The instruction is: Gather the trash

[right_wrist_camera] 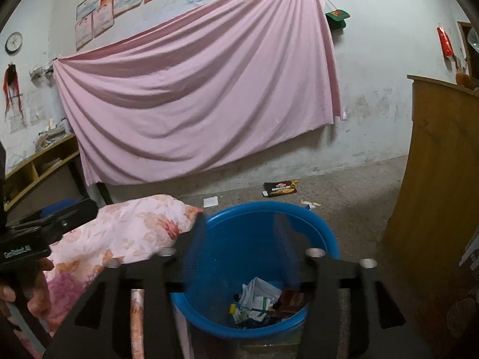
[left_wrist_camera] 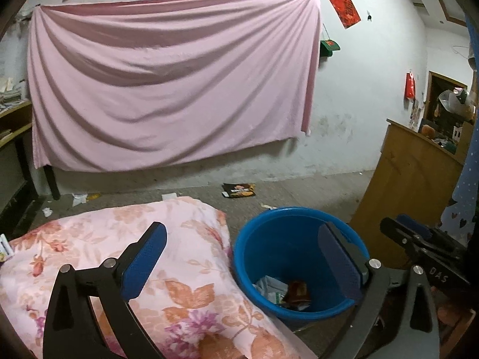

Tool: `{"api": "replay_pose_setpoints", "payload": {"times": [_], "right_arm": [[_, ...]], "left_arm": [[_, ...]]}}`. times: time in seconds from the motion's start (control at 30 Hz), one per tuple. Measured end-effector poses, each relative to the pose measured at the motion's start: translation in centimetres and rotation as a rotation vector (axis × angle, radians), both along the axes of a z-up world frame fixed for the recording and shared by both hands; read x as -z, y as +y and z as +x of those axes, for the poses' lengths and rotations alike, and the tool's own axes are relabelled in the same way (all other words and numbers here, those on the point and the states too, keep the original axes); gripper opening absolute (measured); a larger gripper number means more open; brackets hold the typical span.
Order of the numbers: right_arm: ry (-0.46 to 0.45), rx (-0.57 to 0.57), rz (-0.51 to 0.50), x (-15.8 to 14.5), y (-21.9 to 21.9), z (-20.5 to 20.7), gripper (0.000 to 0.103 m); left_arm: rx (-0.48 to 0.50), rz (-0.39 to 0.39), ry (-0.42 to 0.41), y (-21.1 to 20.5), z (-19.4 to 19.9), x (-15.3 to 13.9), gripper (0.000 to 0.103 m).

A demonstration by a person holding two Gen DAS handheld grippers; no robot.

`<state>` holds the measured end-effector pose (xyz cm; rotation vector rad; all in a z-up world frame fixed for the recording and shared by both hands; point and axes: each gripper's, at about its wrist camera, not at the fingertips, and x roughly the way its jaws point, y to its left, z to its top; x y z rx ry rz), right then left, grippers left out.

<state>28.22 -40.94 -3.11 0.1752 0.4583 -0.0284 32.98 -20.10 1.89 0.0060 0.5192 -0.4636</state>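
Trash (right_wrist_camera: 263, 302) lies jumbled in the upright blue bucket (left_wrist_camera: 248, 257) on the concrete floor (right_wrist_camera: 344, 185); my left fingers (left_wrist_camera: 149, 254) and right fingers (right_wrist_camera: 194, 257) gape wide, empty.

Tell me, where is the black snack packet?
The black snack packet lies on the floor near the wall, below the pink sheet's right end, beyond the blue bin.

Dim indoor light, fisheye-bent edges, right claw (right_wrist_camera: 242, 245) seemingly motion-blurred
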Motion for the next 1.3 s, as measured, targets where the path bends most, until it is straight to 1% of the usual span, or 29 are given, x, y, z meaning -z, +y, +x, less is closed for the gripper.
{"api": "replay_pose_setpoints", "payload": {"times": [0.07,0.1,0.13,0.2,0.27,0.33,0.37,0.43,0.5,0.6,0.73,0.93,1.1,1.3], "right_arm": [[-0.001,0.002,-0.008,-0.2,0.2,-0.2,0.054],[-0.004,0.004,-0.007,-0.3,0.2,-0.3,0.058],[-0.008,0.006,-0.006,-0.4,0.2,-0.4,0.065],[-0.017,0.007,-0.004,-0.6,0.3,-0.6,0.073],[-0.023,0.009,-0.003,-0.8,0.4,-0.8,0.077],[-0.03,0.02,-0.005,-0.9,0.4,-1.0,0.086],[-0.034,0.024,-0.003,-0.9,0.4,-1.2,0.088],[-0.041,0.028,0.004,-0.9,0.4,-1.4,0.094],[-0.049,0.034,0.001,-1.0,0.4,-1.6,0.097],[-0.058,0.039,-0.006,-1.3,0.6,-1.9,0.099],[-0.077,0.047,-0.011,-1.6,0.9,-2.4,0.103],[-0.11,0.059,-0.025,-2.5,1.6,-3.8,0.103],[-0.139,0.068,-0.023,-3.5,2.4,-5.7,0.103],[-0.155,0.063,-0.058,-4.6,4.4,-8.6,0.103]], "left_arm": [[-0.023,0.008,-0.015,0.3,-0.2,0.0,0.1],[-0.036,0.011,-0.026,0.5,-0.4,-0.1,0.1],[-0.042,0.011,-0.033,0.7,-0.5,-0.1,0.1],[-0.05,0.009,-0.044,1.0,-0.6,-0.2,0.101],[-0.059,0.009,-0.054,1.3,-0.8,-0.2,0.101],[-0.062,0.011,-0.065,1.6,-0.9,-0.2,0.101],[-0.065,0.013,-0.071,1.7,-1.0,-0.2,0.101],[-0.07,0.016,-0.082,1.8,-1.3,-0.2,0.101],[-0.068,0.018,-0.092,1.9,-1.6,-0.3,0.101],[-0.072,0.019,-0.109,2.1,-2.0,-0.4,0.101],[-0.073,0.015,-0.128,2.7,-2.7,-0.8,0.101],[-0.091,0.005,-0.157,4.2,-4.6,-1.8,0.101],[-0.111,-0.01,-0.169,6.1,-7.0,-2.8,0.101],[-0.133,-0.029,-0.182,8.1,-10.6,-4.0,0.101]]}}
